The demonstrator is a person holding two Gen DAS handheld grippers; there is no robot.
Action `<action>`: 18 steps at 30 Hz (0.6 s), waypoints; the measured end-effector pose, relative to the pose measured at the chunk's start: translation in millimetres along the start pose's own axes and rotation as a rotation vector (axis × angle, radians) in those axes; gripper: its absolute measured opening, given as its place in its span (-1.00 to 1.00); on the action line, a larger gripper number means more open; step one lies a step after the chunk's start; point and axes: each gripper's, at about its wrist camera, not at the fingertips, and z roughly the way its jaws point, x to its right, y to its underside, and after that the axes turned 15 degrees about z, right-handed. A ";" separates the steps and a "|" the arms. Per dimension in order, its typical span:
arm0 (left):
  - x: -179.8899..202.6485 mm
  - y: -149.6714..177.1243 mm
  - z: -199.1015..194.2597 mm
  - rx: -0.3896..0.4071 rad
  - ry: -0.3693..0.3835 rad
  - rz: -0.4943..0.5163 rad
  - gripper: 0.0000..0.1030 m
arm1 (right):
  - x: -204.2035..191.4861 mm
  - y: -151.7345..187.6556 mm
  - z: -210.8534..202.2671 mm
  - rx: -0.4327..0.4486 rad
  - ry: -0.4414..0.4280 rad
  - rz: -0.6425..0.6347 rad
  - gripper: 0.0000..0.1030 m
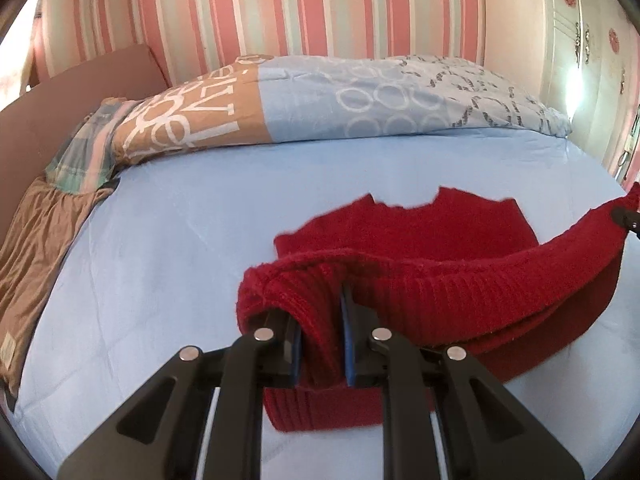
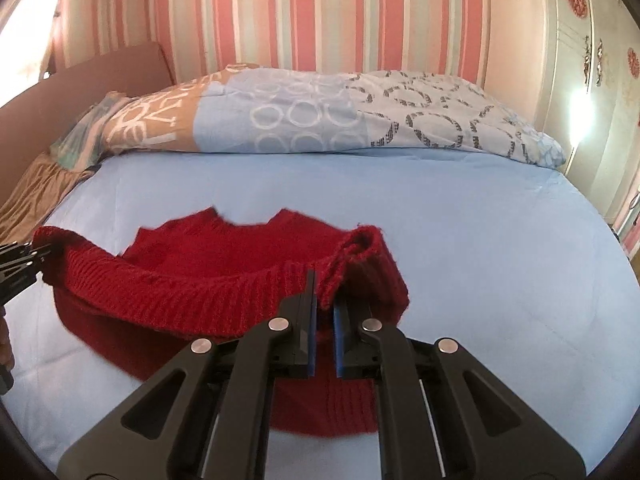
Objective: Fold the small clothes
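A small red knitted sweater (image 1: 420, 240) lies on the light blue bed sheet (image 1: 180, 248), its ribbed hem lifted off the sheet. My left gripper (image 1: 322, 308) is shut on the hem's left corner. My right gripper (image 2: 324, 292) is shut on the hem's right corner of the sweater (image 2: 224, 256). The hem hangs stretched between the two grippers above the sweater's body, whose neckline points toward the far side. The right gripper shows at the right edge of the left wrist view (image 1: 626, 220); the left gripper shows at the left edge of the right wrist view (image 2: 20, 264).
A folded duvet (image 1: 340, 100) with blue and brown panels lies across the far side of the bed. A brown cloth (image 1: 40, 240) and a plaid pillow (image 1: 88, 148) lie at the left. A striped wall (image 1: 280, 8) and a white wardrobe (image 1: 592, 60) stand behind.
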 end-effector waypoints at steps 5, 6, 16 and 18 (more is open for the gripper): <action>-19.1 -26.0 74.1 -0.109 0.082 -0.039 -0.69 | 4.6 -28.9 75.4 -0.083 -0.003 0.049 -0.87; -19.1 -29.3 84.2 -0.119 0.079 -0.025 -0.69 | 3.2 -31.9 87.5 -0.090 0.000 0.044 -0.87; -18.7 -43.3 166.3 -0.202 0.084 0.023 -0.68 | 12.0 -36.2 169.1 -0.170 0.072 0.055 -0.87; -19.2 -39.8 182.3 -0.248 0.106 0.026 -0.64 | 11.3 -33.3 177.7 -0.188 0.081 0.043 -0.87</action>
